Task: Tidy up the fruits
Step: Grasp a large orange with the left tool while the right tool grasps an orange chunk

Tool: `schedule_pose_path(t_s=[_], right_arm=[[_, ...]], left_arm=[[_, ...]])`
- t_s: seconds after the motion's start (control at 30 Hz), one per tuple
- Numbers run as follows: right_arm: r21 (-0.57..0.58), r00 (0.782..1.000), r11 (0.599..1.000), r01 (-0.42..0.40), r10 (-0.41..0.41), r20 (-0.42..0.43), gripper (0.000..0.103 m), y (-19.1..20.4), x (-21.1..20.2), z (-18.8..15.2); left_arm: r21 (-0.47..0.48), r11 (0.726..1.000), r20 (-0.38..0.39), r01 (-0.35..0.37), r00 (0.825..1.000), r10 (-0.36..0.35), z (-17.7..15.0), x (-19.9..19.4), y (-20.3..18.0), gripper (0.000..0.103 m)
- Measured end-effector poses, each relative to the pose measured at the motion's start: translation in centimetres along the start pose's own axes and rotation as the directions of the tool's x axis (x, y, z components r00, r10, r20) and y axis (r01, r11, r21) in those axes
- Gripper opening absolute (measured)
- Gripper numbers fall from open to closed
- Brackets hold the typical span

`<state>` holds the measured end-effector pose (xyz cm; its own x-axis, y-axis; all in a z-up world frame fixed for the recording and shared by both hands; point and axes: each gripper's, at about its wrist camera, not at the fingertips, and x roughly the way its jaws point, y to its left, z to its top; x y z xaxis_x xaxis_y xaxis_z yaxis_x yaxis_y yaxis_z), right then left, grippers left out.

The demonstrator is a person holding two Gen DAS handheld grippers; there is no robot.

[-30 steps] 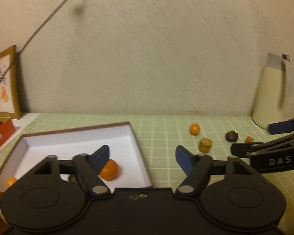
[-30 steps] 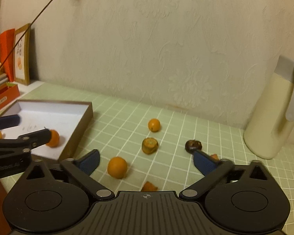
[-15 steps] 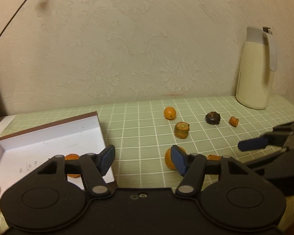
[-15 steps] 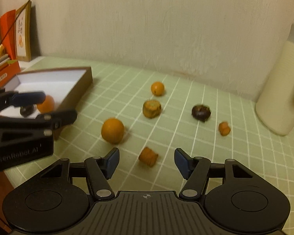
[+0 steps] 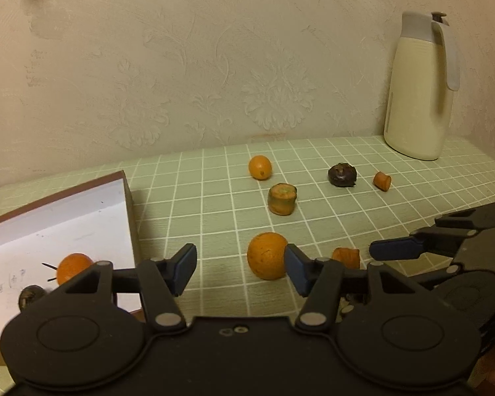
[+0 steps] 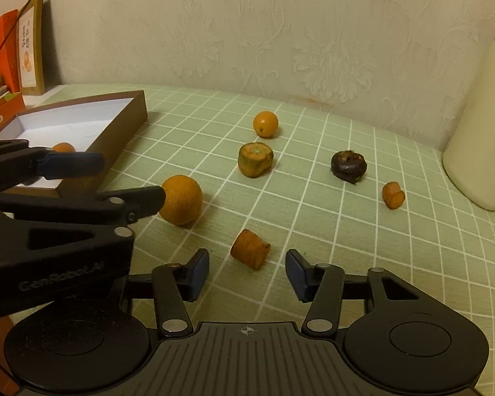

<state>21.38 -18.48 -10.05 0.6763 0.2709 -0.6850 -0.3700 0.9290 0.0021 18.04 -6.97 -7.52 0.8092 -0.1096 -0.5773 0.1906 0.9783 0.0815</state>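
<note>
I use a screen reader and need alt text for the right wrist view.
The right gripper hovers open just short of a small carrot stub on a green checked tablecloth. The left gripper reaches in by a large orange; more fruit pieces and a box lie beyond.

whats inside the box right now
The box holds an orange and a small dark fruit on its white floor. The left gripper covers the near part, and the box's left end runs out of frame, so more may be hidden.
</note>
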Motion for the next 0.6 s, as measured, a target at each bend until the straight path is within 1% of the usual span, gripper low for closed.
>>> schedule_pose_path(t_s=[0.1,0.13,0.27,0.37,0.4,0.43,0.5,0.53,0.6], right_arm=[[0.005,1.000,1.000,0.008,-0.008,-0.002,0.045,-0.2,0.5,0.0],[0.007,1.000,1.000,0.016,-0.015,-0.006,0.041,-0.3,0.8,0.0],[0.009,0.999,0.999,0.037,-0.037,0.005,0.038,-0.8,1.0,0.1],[0.022,0.999,0.999,0.036,-0.036,0.011,0.030,-1.4,1.3,0.4],[0.026,0.999,0.999,0.033,-0.033,0.011,0.024,-1.6,1.4,0.5],[0.027,1.000,0.999,0.029,-0.029,0.011,0.024,-1.7,1.4,0.6],[0.019,1.000,1.000,0.020,-0.021,0.012,0.024,-1.9,1.4,0.6],[0.014,1.000,1.000,0.019,-0.019,0.012,0.024,-1.8,1.4,0.6],[0.001,1.000,1.000,0.017,-0.017,0.015,0.024,-1.7,1.4,0.5]], left_arm=[[-0.002,1.000,-0.020,0.008,1.000,-0.008,0.0,0.9,-0.2,0.048],[-0.001,1.000,-0.022,0.012,1.000,-0.012,0.0,1.0,-0.2,0.048],[-0.030,0.999,-0.032,0.033,0.999,-0.034,0.3,1.9,-0.2,0.048],[-0.063,0.996,-0.035,0.059,0.997,-0.061,0.4,2.7,-0.1,0.050],[-0.077,0.994,-0.041,0.071,0.996,-0.074,0.5,3.0,-0.1,0.047],[-0.090,0.992,-0.049,0.089,0.994,-0.094,0.5,3.2,-0.1,0.045],[-0.107,0.987,-0.060,0.123,0.990,-0.130,0.6,3.4,-0.3,0.029],[-0.106,0.986,-0.061,0.132,0.988,-0.139,0.6,3.5,-0.6,0.027],[-0.103,0.986,-0.061,0.128,0.989,-0.134,0.7,3.5,-0.8,0.027]])
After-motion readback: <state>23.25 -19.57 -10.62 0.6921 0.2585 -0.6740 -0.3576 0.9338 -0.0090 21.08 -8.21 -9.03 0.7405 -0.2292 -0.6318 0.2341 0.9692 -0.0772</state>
